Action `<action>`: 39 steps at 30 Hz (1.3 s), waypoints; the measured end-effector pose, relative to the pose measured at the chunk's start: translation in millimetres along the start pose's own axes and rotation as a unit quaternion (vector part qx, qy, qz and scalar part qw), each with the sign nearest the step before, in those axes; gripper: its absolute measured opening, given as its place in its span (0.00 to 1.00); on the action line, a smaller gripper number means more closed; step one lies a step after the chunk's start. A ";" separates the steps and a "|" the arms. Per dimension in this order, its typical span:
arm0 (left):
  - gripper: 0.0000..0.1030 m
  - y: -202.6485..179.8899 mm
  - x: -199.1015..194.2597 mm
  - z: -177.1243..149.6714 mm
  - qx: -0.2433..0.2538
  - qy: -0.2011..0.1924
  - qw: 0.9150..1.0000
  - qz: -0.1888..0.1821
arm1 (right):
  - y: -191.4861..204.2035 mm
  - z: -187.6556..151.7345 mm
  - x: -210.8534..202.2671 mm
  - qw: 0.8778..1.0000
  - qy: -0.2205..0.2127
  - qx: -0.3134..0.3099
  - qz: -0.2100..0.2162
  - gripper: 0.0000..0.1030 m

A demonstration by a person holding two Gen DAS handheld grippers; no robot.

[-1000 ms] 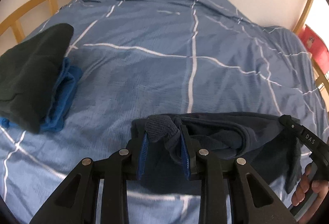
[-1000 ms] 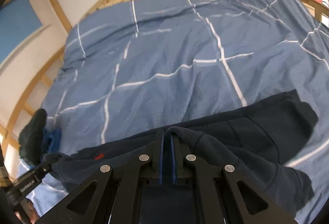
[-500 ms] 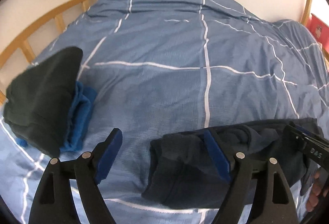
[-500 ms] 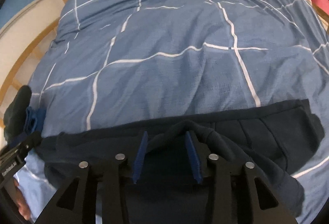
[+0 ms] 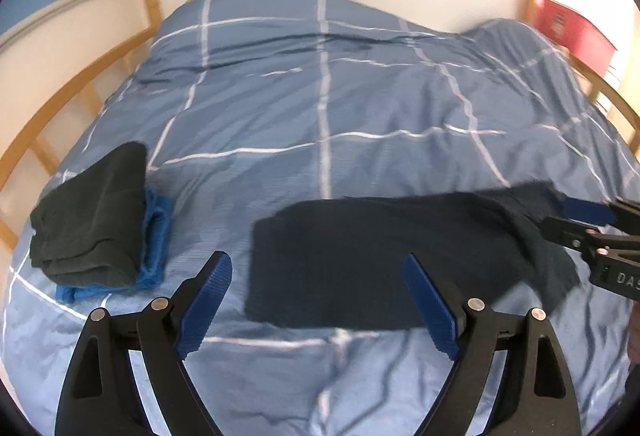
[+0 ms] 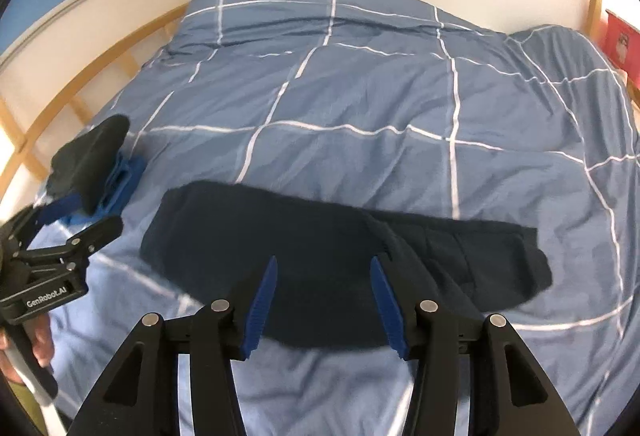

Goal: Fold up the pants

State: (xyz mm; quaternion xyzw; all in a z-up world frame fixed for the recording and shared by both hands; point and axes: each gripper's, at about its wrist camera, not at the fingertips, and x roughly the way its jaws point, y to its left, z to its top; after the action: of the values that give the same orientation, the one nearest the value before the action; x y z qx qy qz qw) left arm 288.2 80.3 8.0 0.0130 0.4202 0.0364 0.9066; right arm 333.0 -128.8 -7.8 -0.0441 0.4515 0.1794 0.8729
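Note:
Dark navy pants (image 5: 380, 260) lie folded into a long flat band on the blue checked duvet (image 5: 320, 108); they also show in the right wrist view (image 6: 320, 260). My left gripper (image 5: 320, 300) is open and empty, hovering above the pants' left end. My right gripper (image 6: 324, 296) is open and empty above the pants' middle. Each gripper shows at the edge of the other's view: the right one (image 5: 592, 236) and the left one (image 6: 68, 232).
A stack of folded clothes, a dark green piece (image 5: 96, 220) over a bright blue one (image 5: 156, 236), lies at the left. A wooden bed rail (image 5: 48, 132) curves along the left side. A red box (image 5: 576, 32) stands at the back right.
Both grippers have opened and let go of the pants, then pulled back and up. The pants now lie flat on the duvet.

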 end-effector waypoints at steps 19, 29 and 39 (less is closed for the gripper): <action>0.86 -118.9 -0.8 -41.8 0.059 0.035 0.996 -0.058 | -53.4 -91.9 -20.4 0.999 0.044 -0.023 -0.022 0.48; 0.86 -132.8 34.6 -64.4 0.054 0.071 0.994 -0.067 | -71.1 -119.1 20.2 0.996 0.078 -0.009 -0.041 0.48; 0.86 -132.1 54.9 -60.3 0.074 0.066 0.992 -0.076 | -79.5 -124.2 56.8 0.992 0.084 -0.014 -0.089 0.48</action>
State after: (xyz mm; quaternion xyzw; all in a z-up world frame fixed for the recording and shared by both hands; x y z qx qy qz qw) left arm 284.9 -47.6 -79.9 0.0459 0.4801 -0.0632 0.8737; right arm 295.1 -217.0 -133.3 -0.1118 0.5150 0.1029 0.8436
